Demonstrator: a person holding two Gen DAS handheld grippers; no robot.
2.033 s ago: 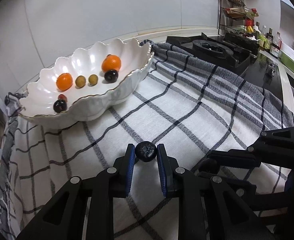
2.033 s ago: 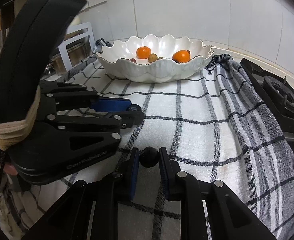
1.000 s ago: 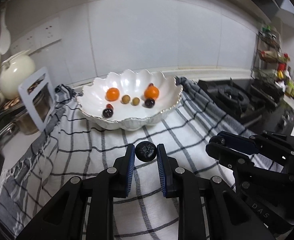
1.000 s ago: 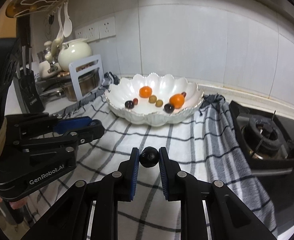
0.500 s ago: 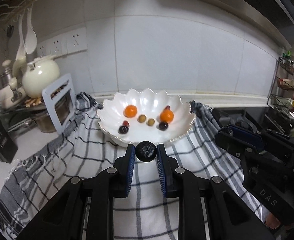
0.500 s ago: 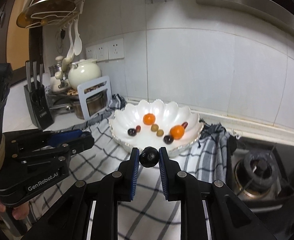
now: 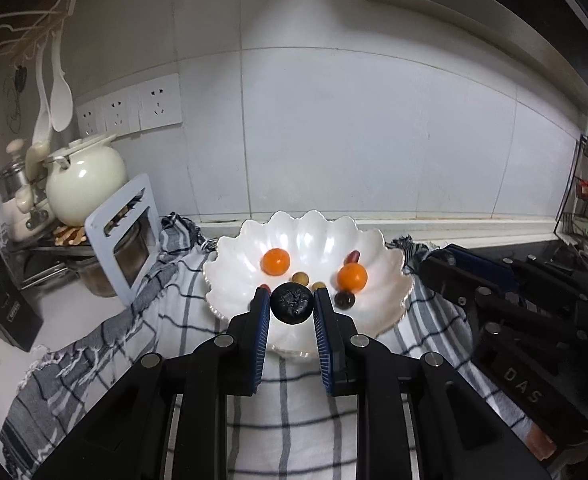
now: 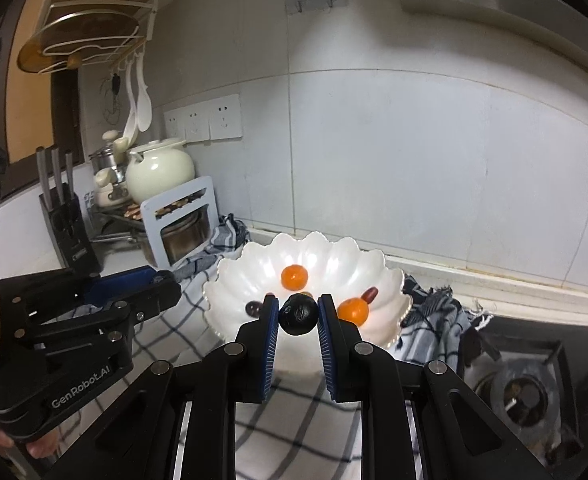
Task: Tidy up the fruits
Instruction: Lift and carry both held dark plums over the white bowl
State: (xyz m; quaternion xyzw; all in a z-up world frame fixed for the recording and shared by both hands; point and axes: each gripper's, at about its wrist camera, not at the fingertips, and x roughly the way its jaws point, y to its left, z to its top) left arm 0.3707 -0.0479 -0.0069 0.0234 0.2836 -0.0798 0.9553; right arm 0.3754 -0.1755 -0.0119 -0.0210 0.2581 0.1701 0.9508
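In my left hand-held gripper I pinch a dark wrinkled fruit between the blue pads, and my right hand-held gripper pinches a second dark fruit the same way. Both fruits hang in the air, clear of the checked cloth that covers the tabletop. The white scalloped bowl lies straight ahead of both hand-held grippers and a little below them, its near rim just beyond the fingertips. Inside it sit two orange fruits, a few small olive-coloured ones and some dark red ones. Neither hand looks clearly nearer; they stand side by side, the left one facing the bowl's middle, the right one coming in from its right flank. I judge the next move is forward over the rim, then release.
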